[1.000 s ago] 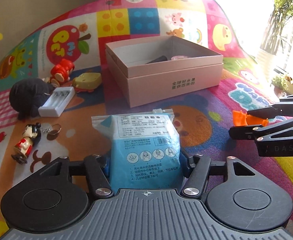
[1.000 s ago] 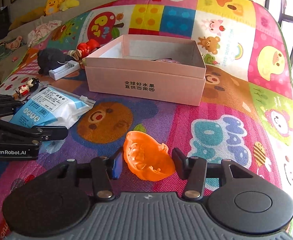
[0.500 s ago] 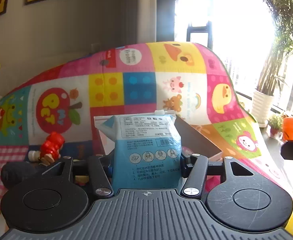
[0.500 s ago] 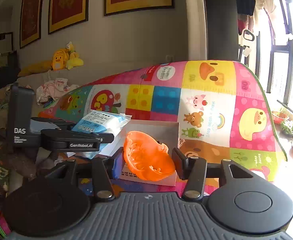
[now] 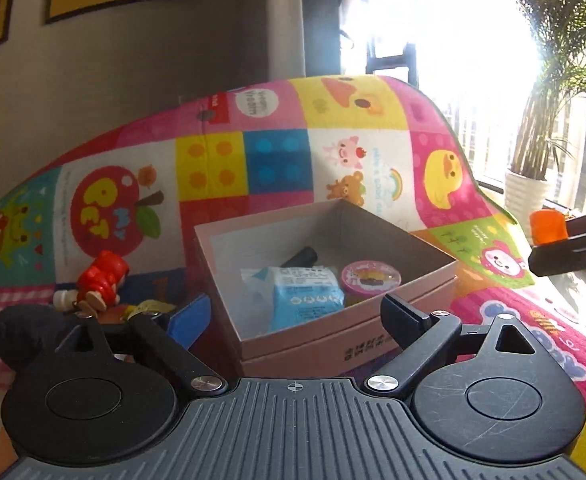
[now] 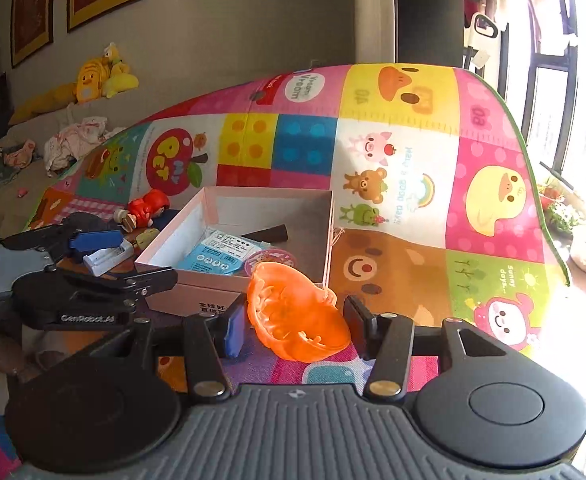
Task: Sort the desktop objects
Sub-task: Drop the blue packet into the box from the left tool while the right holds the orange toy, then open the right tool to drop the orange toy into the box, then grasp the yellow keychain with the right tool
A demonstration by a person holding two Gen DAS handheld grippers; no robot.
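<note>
My left gripper [image 5: 293,314] hovers over the near edge of the open pink box [image 5: 333,334], its jaws opening wide with nothing between them. The blue mask packet [image 5: 305,300] lies inside the box, beside a round pink tin [image 5: 371,278] and a black stick [image 5: 301,258]. My right gripper [image 6: 297,320] is shut on an orange ridged plastic toy [image 6: 293,312], held above the mat just in front of the box [image 6: 165,240]. The right wrist view shows the left gripper [image 6: 125,258] at the box's left corner and the packet [image 6: 221,254] inside.
Left of the box lie a red figurine [image 5: 101,280], a black plush [image 5: 17,332], a white battery case [image 6: 107,256] and a small yellow toy [image 6: 147,236]. The colourful play mat [image 6: 485,200] slopes away to the right. A potted plant [image 5: 529,200] stands by the window.
Both grippers rose from the mat and moved toward the box. The left one let go of the blue packet, which now lies in the box. The right one still grips the orange toy.
</note>
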